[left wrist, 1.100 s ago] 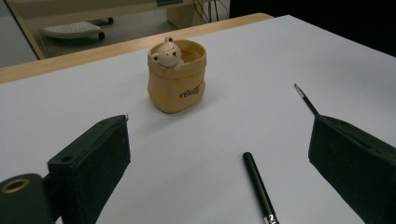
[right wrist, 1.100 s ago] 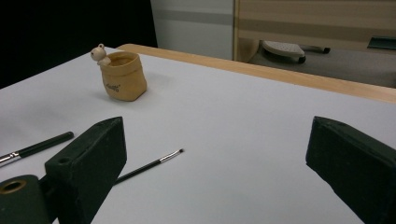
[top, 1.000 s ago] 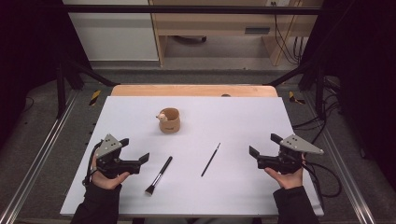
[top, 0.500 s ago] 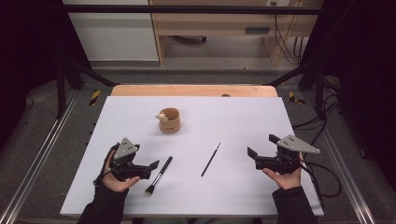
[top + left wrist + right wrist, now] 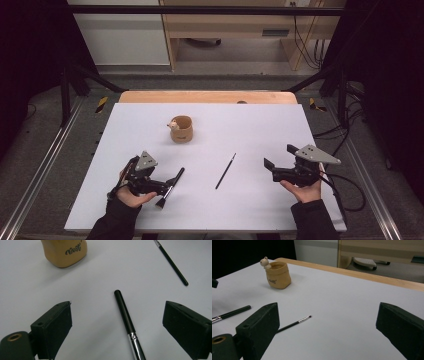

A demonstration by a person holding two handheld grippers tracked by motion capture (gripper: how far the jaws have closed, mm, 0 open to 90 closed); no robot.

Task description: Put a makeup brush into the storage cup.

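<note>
A white table top (image 5: 260,125) lay under a fixed overhead camera, its near edge at the person's forearms and a wooden strip along its far edge. Nearest, at the left, the left gripper (image 5: 167,186) was lowered over a thick makeup brush (image 5: 170,187), its jaws spread wide and released, one on each side of the black handle without touching it, as the left gripper view showed (image 5: 124,312). The brush lay flat, its long axis running from near-left to far-right, bristles at the near end and the handle tip pointing away towards the far right. At the right, the right gripper (image 5: 270,169) was held above the sheet, jaws also wide apart and grasping nothing. Between the two lay a thin brush (image 5: 226,170), nearly parallel to the thick one and well apart from it. Open white surface stretched around both brushes on every side. Farther off, left of centre, stood a small tan pot (image 5: 181,129) bearing a little figure on its rim. Beyond the table were grey floor, dark frame legs and a pale wooden cabinet.
</note>
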